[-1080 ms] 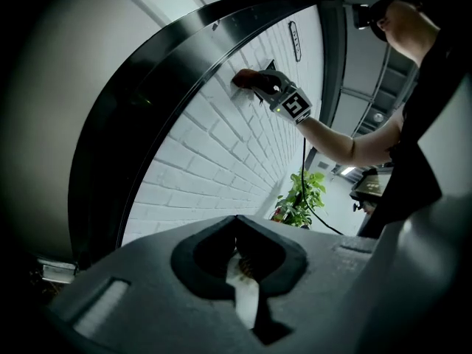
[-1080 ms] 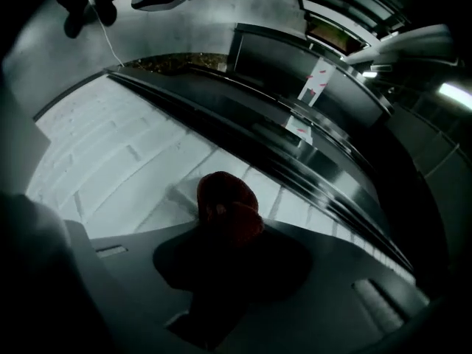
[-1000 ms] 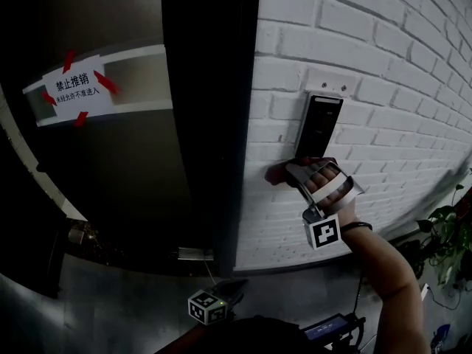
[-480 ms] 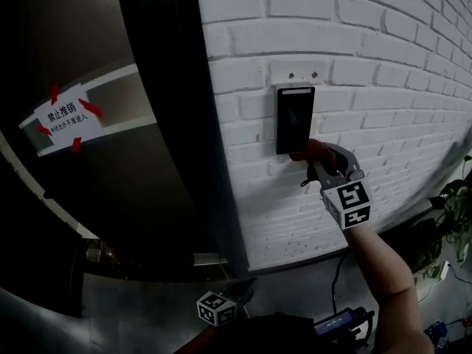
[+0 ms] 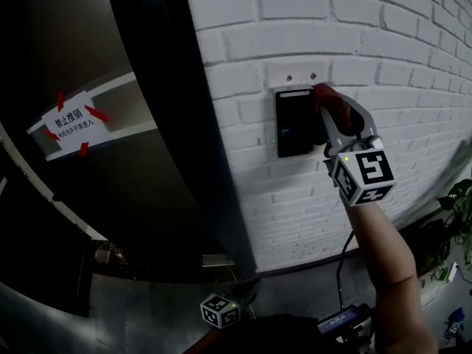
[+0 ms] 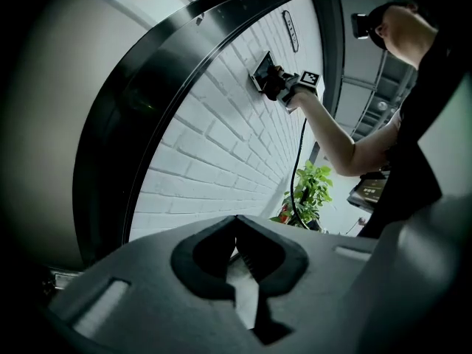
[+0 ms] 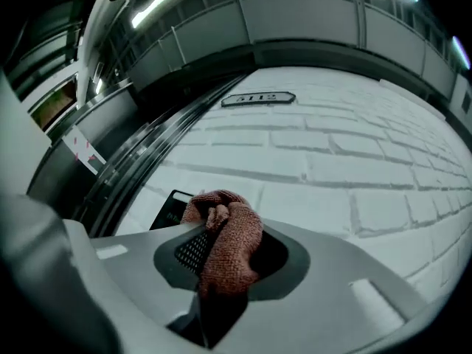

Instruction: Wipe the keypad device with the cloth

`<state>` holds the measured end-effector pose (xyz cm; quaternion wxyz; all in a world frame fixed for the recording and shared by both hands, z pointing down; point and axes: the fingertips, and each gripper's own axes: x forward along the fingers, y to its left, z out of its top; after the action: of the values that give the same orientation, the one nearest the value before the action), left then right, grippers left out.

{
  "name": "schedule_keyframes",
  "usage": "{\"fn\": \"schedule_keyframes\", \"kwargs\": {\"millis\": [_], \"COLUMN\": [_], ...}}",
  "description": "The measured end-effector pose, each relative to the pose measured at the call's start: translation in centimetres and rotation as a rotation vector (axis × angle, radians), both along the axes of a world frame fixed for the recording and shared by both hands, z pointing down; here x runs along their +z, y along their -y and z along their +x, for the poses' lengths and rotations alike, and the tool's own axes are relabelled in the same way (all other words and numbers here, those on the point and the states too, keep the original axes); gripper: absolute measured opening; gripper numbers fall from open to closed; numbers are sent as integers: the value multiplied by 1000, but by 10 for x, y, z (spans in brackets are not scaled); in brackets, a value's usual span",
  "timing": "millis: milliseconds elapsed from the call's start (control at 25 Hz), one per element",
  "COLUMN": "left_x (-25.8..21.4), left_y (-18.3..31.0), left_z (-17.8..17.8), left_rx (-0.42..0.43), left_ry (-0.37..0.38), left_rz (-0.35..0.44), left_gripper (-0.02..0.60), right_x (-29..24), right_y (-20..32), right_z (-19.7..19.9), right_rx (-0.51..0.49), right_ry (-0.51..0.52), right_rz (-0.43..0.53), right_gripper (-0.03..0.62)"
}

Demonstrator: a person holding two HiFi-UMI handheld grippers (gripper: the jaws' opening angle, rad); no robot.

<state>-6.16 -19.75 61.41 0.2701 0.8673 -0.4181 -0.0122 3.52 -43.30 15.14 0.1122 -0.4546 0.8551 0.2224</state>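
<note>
The black keypad device (image 5: 292, 124) hangs on the white brick wall (image 5: 413, 65), below a small white plate. My right gripper (image 5: 332, 113) is shut on a reddish-brown cloth (image 5: 327, 96), which is held against the device's upper right edge. In the right gripper view the cloth (image 7: 227, 243) bulges out between the jaws, and the keypad device (image 7: 169, 208) shows just past it to the left. My left gripper (image 6: 240, 245) hangs low, far from the wall, shut with nothing in it. Its marker cube (image 5: 220, 310) shows at the bottom of the head view.
A dark door frame (image 5: 169, 124) runs down the wall left of the device. A white notice with red tape (image 5: 72, 120) is stuck on the door. A black cable (image 5: 345, 253) hangs below my right arm, and a potted plant (image 5: 459, 201) stands at the right.
My right gripper has carried the cloth up from below the keypad device to its upper right edge. The head view has shifted right, closer to the wall.
</note>
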Motion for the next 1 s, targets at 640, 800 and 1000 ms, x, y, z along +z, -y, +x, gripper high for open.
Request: {"fn": "schedule_keyframes", "kwargs": {"millis": [640,800,1000], "left_x": [-5,1,7], "left_y": [0,-4,-10], "left_z": [-10,-16,-14], "left_rx": [-52,-75,-80], "left_ry": [-21,-23,-27], "left_rz": [10,-3,-24], "left_gripper": [5,5,5], "right_x": [-18,-42,-38], "right_y": [-48,-37,-76], "right_z": [-71,-59,-55], "right_rx": [211,191,242], "right_ry": [-413,-427,-460], "right_rz": [698,690,875], "right_gripper": [100,101,94]}}
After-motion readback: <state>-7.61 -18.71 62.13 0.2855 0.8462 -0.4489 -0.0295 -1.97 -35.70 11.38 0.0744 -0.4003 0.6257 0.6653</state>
